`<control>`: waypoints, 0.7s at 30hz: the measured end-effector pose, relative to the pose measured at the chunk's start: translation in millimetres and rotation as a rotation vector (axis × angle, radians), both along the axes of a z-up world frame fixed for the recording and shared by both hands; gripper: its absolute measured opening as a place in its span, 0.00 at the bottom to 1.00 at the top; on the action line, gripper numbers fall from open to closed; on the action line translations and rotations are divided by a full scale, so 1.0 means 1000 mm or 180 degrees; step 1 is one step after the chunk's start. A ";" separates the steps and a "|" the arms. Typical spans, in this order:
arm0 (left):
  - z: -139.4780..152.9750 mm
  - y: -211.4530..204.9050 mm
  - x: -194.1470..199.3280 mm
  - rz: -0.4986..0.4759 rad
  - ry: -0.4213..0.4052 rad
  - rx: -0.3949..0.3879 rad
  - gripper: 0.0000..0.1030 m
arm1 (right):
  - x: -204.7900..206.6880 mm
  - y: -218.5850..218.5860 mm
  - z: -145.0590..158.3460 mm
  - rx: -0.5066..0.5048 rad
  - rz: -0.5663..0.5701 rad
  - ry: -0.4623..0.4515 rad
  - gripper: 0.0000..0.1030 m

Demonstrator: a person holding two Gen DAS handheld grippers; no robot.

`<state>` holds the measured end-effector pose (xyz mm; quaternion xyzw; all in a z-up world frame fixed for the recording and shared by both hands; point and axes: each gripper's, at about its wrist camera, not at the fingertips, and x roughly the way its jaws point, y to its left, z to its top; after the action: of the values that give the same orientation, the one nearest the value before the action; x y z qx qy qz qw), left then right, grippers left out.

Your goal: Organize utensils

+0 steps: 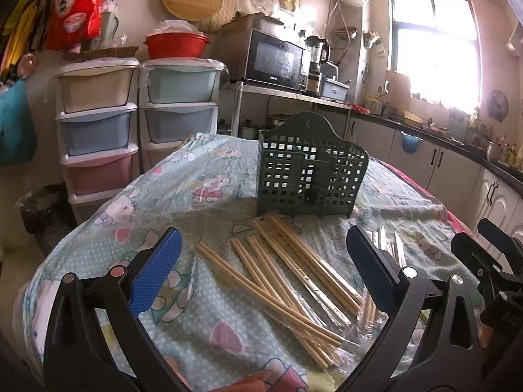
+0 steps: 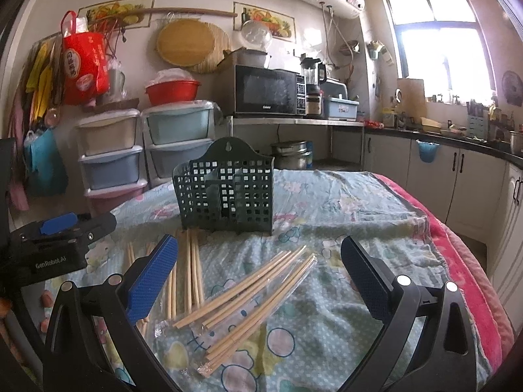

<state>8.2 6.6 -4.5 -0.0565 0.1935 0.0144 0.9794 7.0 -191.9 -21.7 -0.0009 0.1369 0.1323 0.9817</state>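
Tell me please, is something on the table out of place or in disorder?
Yes. The chopsticks lie scattered and crossed on the tablecloth, some still in clear wrappers, while the green holder behind them stands upright and looks empty. Both tongs, left and right, are open.

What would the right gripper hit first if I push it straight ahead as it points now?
Probably the wooden chopsticks in clear plastic wrap lying on the patterned tablecloth, between the open right gripper fingers. The dark green perforated plastic utensil holder stands further on, slightly left; depth is uncertain.
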 end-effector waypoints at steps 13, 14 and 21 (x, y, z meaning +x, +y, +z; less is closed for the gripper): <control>0.004 0.022 0.010 0.0127 0.0101 -0.0104 0.90 | 0.021 0.014 0.009 -0.0115 0.0277 0.0175 0.94; 0.005 0.025 0.012 0.0162 0.0118 -0.0121 0.90 | 0.024 0.015 0.010 -0.0123 0.0289 0.0184 0.94; 0.006 0.044 0.029 0.0299 0.0340 -0.0201 0.90 | 0.042 0.023 0.016 -0.0313 0.0345 0.0231 0.94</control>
<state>36.9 50.6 1.1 -0.0955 0.2430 0.0573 0.9636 49.1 -169.0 -5.3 -0.0517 0.1785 0.1783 0.9663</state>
